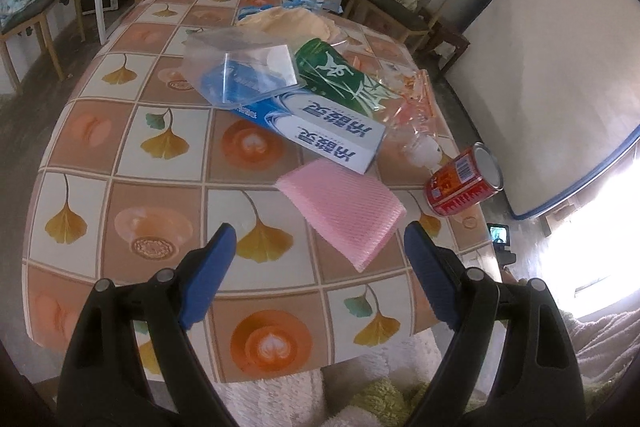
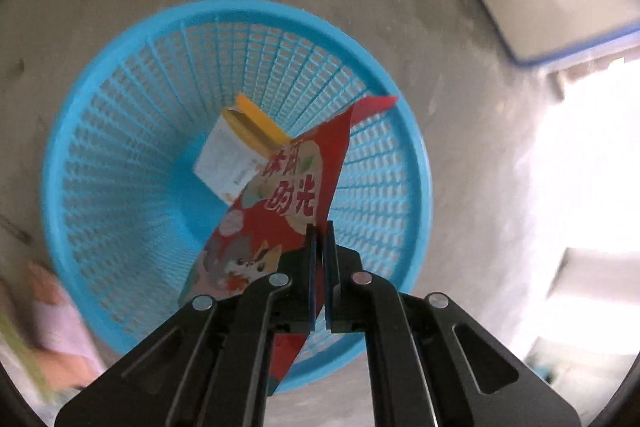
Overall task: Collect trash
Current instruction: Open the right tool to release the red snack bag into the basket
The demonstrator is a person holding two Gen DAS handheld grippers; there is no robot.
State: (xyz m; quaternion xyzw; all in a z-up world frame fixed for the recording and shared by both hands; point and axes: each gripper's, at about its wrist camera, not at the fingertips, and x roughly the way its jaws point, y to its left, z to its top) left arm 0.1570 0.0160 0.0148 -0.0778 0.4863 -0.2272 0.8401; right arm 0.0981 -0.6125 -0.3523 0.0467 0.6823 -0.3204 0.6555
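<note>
You're pinching the red snack wrapper [image 2: 280, 203] tight in your right gripper [image 2: 319, 227], dangling it over the blue basket [image 2: 120, 131] below, probably for dropping, while your left gripper [image 1: 320, 243] is hovering wide open just short of the pink foam sheet [image 1: 344, 211].

White carton [image 2: 226, 157] in the basket partly covered by the red wrapper [image 2: 276, 203], wrapper's lower end hidden behind the right gripper [image 2: 319, 231], pink shape [image 2: 60, 323] at lower left too blurred to identify, toothpaste box's [image 1: 320, 131] far end under a clear bag [image 1: 240, 67]
</note>
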